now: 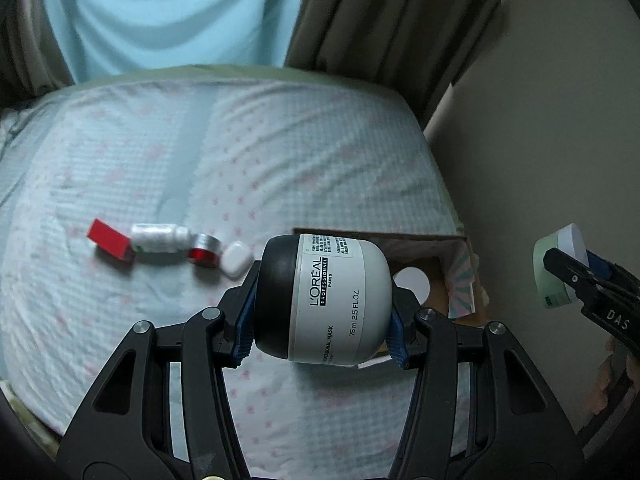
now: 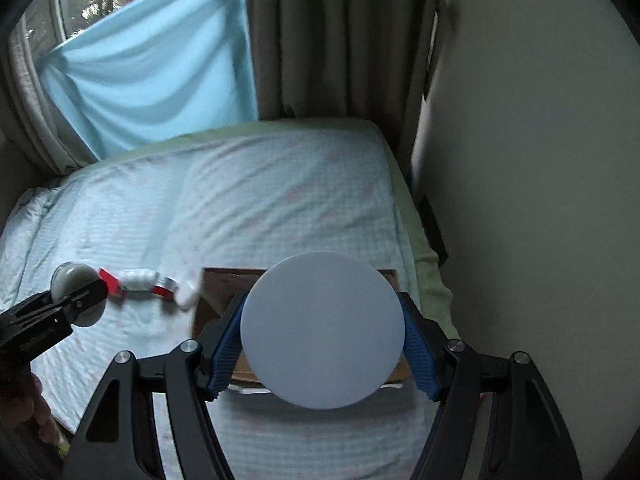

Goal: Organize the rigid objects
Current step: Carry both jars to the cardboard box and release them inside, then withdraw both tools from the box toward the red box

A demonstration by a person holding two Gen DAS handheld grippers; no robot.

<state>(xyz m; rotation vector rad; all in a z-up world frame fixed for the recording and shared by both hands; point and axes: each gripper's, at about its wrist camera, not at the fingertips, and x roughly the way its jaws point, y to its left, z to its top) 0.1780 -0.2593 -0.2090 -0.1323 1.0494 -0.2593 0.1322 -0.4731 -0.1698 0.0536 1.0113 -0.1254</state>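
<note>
My left gripper (image 1: 322,300) is clamped on the grey-and-black L'Oréal hair-mask jar (image 1: 324,300), which lies sideways between the blue finger pads (image 1: 243,320), black lid toward the left pad and grey body toward the right. The jar hangs above the white quilted bedspread with pink dots (image 1: 200,152), just in front of the open brown cardboard box (image 1: 440,256) that sits near the right edge of the bed.

My right gripper (image 2: 322,336) holds a flat round pale-blue container (image 2: 322,328) by its sides, its circular face turned to the camera and covering most of the cardboard box (image 2: 218,284) below it. In the left view that same container (image 1: 560,268) shows edge-on, with a green label band, well to the right of the box.

On the bedspread left of the box lies a row of small items, touching or nearly so: a red rectangular box (image 1: 110,244), a white plastic bottle (image 1: 160,238) on its side, a red-and-silver round tin (image 1: 204,251), and a white earbud case (image 1: 237,259).
</note>
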